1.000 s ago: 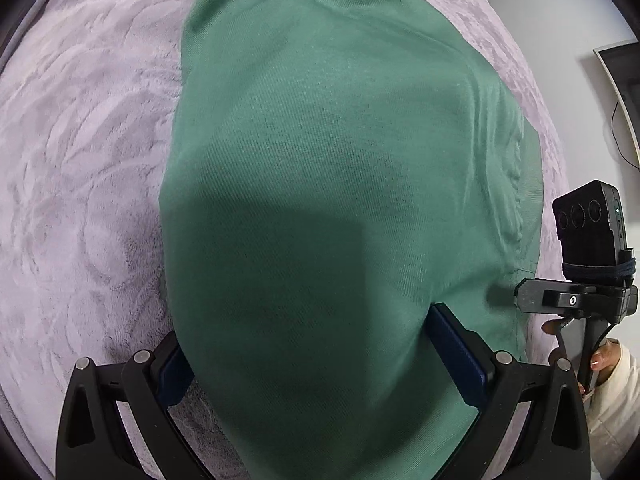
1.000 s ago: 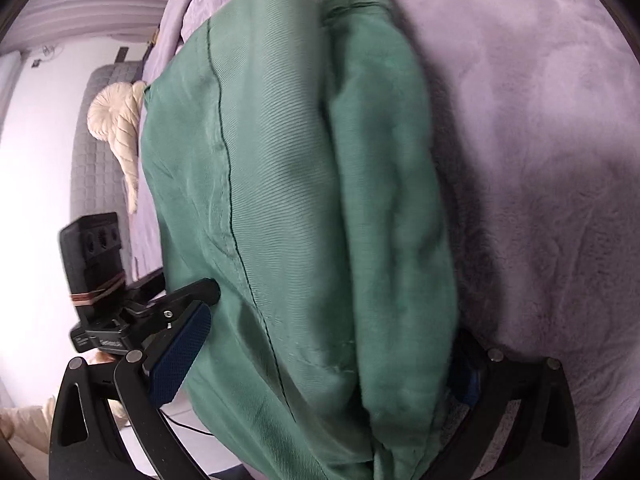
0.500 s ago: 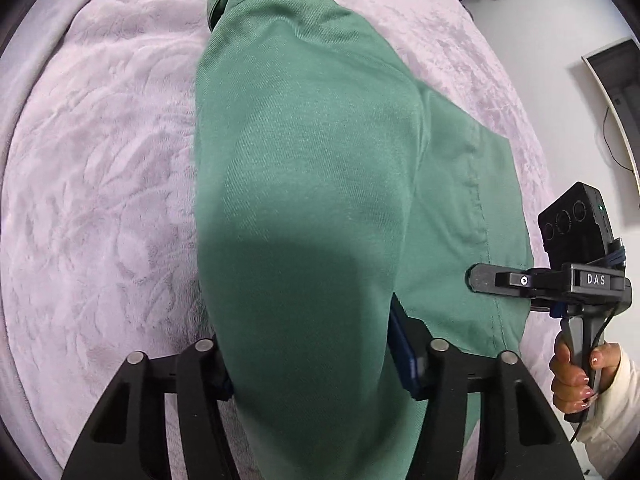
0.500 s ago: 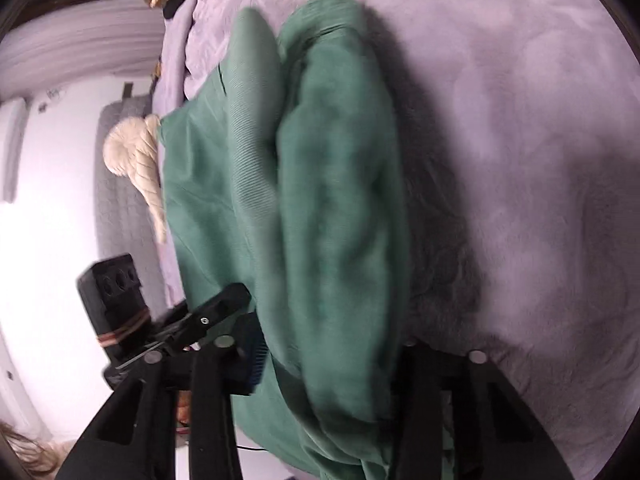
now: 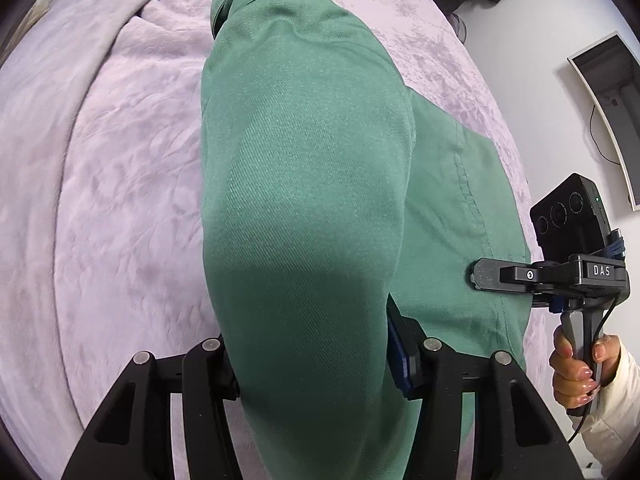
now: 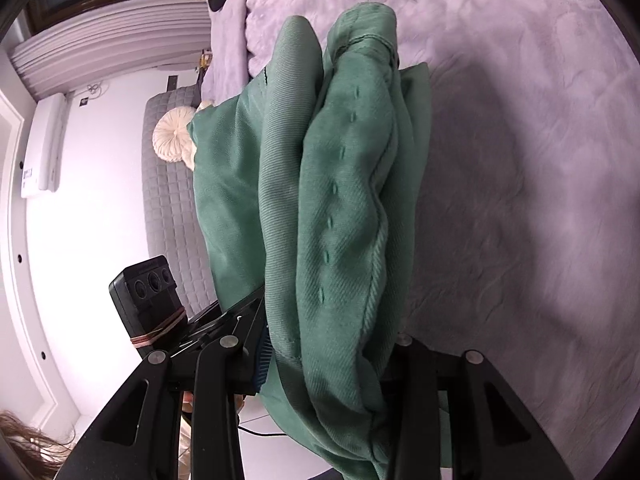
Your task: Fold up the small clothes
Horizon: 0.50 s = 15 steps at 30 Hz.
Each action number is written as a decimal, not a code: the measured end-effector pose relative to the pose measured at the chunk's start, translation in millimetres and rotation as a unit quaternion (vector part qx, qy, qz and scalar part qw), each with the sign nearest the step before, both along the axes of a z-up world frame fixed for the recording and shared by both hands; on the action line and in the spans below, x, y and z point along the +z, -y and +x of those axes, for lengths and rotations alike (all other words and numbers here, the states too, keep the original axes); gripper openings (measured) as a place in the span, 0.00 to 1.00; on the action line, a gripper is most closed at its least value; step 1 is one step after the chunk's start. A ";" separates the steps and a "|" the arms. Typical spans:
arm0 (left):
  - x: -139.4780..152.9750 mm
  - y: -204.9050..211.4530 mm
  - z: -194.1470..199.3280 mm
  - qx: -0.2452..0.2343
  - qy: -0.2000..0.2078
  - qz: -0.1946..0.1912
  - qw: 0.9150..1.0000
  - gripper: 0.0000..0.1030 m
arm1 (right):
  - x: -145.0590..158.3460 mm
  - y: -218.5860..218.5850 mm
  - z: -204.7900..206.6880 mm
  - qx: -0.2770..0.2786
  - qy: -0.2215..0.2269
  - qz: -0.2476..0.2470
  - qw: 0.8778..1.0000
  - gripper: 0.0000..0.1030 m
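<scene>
Garment (image 5: 304,200): green twill, lifted over the blanket (image 5: 100,160), far end trailing onto it.
Left gripper (image 5: 312,364): jaws closed on a thick fold of garment.
Right gripper (image 6: 328,364): jaws closed on several bunched layers beside a seam.
Handling, judged: soft, limp, light, not slippery; apt to sag between grips. Best held at hems or corners, grips well apart, cloth taut.
Left view only: flat panel and stitched seam beyond the fold, right gripper at the garment's edge.
Right view only: row of small stitch marks, layered edges, cushion (image 6: 172,136) behind the garment.
</scene>
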<state>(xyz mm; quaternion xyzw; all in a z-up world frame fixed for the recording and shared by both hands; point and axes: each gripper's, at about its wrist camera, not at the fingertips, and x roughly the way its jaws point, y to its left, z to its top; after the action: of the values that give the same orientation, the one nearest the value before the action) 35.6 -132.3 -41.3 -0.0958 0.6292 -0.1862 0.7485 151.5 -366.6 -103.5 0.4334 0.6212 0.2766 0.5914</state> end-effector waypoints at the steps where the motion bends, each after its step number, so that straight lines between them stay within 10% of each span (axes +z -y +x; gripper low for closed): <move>1: 2.7 -2.7 -7.3 -0.001 0.000 0.001 1.000 0.53 | 4.2 -4.9 -5.3 0.000 0.001 -0.001 1.000 0.39; 15: -5.4 -106.8 -104.2 -0.023 -0.020 0.029 0.999 0.53 | -7.3 -94.8 -74.7 -0.025 -0.020 -0.005 0.999 0.39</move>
<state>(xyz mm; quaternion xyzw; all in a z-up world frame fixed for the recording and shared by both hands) -68.6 -25.5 -46.7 -0.0631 0.6512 -0.1831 0.7338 76.7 -271.8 -110.8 0.4517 0.6229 0.2500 0.5877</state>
